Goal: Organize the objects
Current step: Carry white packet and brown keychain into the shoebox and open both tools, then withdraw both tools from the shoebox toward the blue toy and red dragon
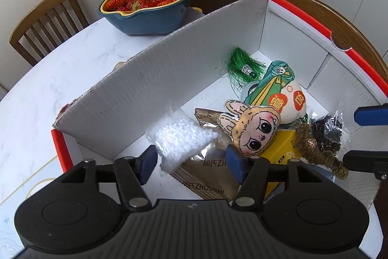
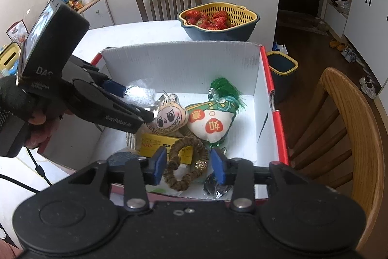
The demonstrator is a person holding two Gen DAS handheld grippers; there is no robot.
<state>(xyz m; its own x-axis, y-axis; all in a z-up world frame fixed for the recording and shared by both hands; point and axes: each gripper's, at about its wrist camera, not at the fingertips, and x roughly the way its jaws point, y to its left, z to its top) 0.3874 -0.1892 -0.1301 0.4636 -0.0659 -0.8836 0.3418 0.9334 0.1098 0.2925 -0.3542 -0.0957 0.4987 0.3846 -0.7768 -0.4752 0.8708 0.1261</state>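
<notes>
A white cardboard box with red edges holds several small items. My left gripper is open, its jaws on either side of a bag of white beads that lies on a gold foil pouch. A bunny-face plush lies just right of it. My right gripper is open above a brown braided ring and a yellow packet. A white and green sachet with a green tassel lies behind. A bag of black beads lies at the box's right edge.
A blue and yellow colander of strawberries stands on the white marble table beyond the box. Wooden chairs stand around the table. A bin stands on the floor at the right.
</notes>
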